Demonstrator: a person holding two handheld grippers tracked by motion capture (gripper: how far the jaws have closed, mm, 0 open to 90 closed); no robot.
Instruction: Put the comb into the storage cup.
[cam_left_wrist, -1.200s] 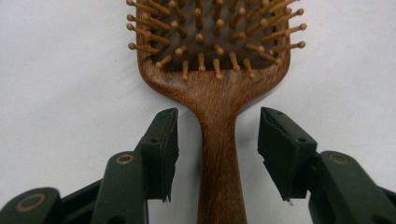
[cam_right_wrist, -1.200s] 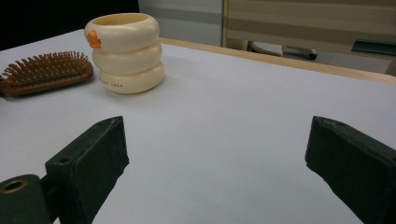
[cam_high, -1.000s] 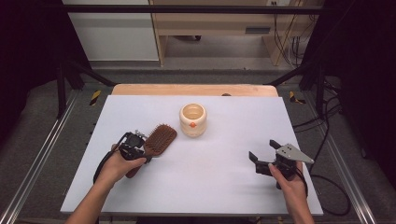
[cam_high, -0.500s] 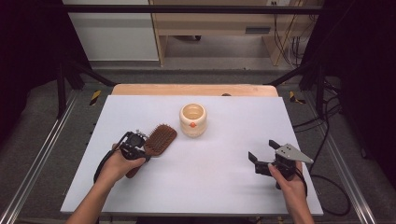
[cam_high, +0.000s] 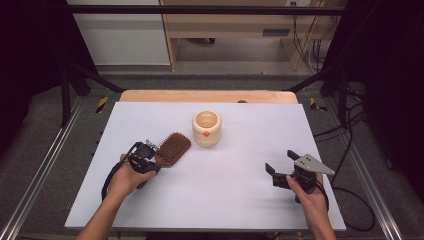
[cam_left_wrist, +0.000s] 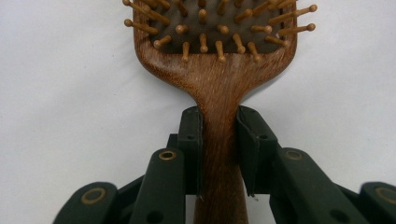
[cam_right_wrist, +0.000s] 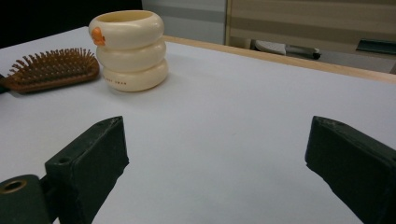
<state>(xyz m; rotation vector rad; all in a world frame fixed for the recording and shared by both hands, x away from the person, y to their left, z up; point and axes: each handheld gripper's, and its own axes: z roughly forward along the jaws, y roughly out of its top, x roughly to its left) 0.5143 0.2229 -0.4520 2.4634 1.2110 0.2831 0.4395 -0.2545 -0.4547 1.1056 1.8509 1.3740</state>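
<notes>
On the left half of the white worktop (cam_high: 240, 200), the left gripper (cam_high: 145, 159) has its jaws pinching the neck of the wooden hairbrush (cam_high: 172, 148), just below the paddle; in the left gripper view the two pads sit flat against either side of the handle (cam_left_wrist: 219, 154), bristles facing up. The brush lies just beside the cream ringed cup (cam_high: 206, 128), near it but apart. The step in hand looks like the grasp itself: the grip seems made, and the brush appears to rest on the surface, though the high view is too coarse to say whether it has lifted a little. If the cup is where the brush is headed, the next move calls for a lift, a turn to stand the brush handle-down or head-down, and a careful line over the cup's mouth without knocking it.

The right gripper (cam_high: 285, 167) sits low at the right with its jaws spread wide and nothing between them, facing the cup (cam_right_wrist: 128, 49) and brush (cam_right_wrist: 51, 70).

The lower end of the handle is cut off in the left gripper view and covered by the hand (cam_high: 127, 177) from above. The inside of the cup cannot be made out.
</notes>
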